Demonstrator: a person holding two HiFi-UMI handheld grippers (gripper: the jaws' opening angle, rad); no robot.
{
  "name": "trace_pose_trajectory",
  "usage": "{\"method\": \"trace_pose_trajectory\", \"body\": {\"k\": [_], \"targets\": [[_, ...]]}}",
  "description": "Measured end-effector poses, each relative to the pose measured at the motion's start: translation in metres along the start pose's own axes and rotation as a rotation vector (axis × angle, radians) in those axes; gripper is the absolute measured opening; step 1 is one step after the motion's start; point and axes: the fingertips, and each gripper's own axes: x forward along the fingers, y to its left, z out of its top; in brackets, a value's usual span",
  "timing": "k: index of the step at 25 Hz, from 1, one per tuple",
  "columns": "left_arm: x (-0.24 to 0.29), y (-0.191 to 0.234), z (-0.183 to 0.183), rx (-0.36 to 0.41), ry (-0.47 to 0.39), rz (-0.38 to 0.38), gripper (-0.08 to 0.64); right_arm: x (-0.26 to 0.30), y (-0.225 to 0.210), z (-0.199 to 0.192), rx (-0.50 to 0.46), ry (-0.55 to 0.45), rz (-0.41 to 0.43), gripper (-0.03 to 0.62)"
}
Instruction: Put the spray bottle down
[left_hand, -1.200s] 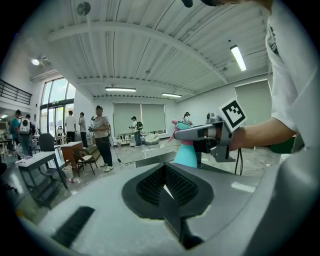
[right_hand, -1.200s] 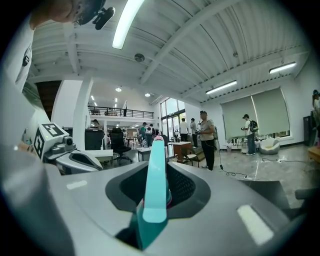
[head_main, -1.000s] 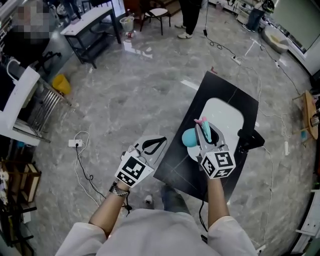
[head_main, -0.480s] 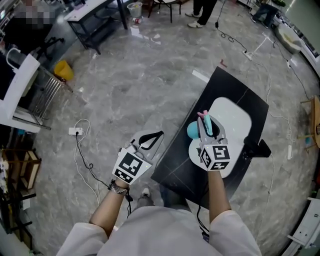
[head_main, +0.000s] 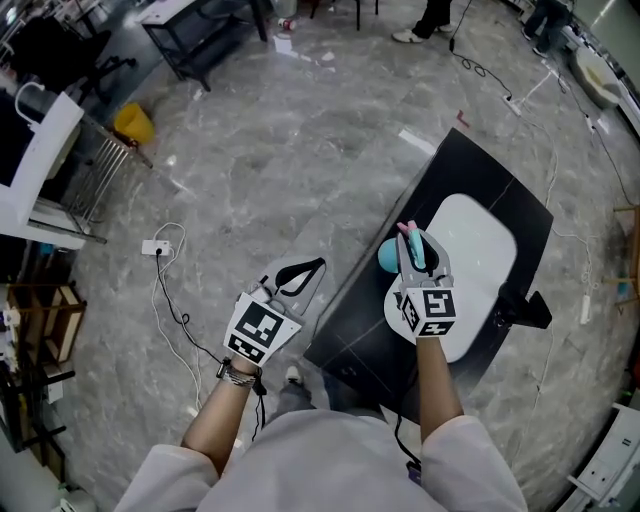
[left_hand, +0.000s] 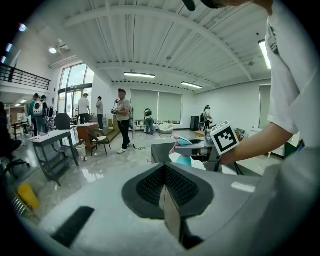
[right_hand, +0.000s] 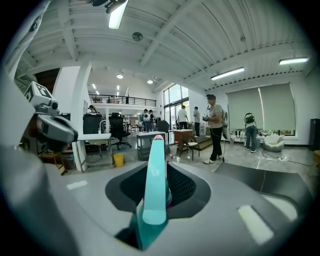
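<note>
The jaws of my right gripper (head_main: 415, 252) clamp one teal plastic spray bottle (head_main: 388, 256), smooth, round-bodied and pink-tipped, by its slim upper part. It hangs at the left edge of one glossy black rectangular tabletop (head_main: 480, 185), beside one smooth white rounded board (head_main: 485, 245). The ribbed jaws of my left gripper (head_main: 303, 275) are closed on nothing, over the marbled grey floor (head_main: 280, 170).

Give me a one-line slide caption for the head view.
Right gripper clamps a teal spray bottle by the white board on the black table; left gripper shut, empty.
</note>
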Motion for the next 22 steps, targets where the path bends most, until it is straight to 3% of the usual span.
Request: {"method": "trace_pose_trajectory", "body": {"k": [6, 12, 22], "targets": [[0.005, 0.0, -0.003, -0.012, -0.006, -0.014, 0.005, 0.005, 0.01, -0.012, -0.072, 0.029, 0.035, 0.103], [0.004, -0.003, -0.003, -0.01, -0.01, -0.022, 0.006, 0.002, 0.011, -0.016, -0.078, 0.038, 0.034, 0.107], [-0.002, -0.012, -0.005, -0.02, -0.01, -0.032, 0.005, -0.002, 0.014, -0.025, -0.077, 0.084, 0.057, 0.189]]}}
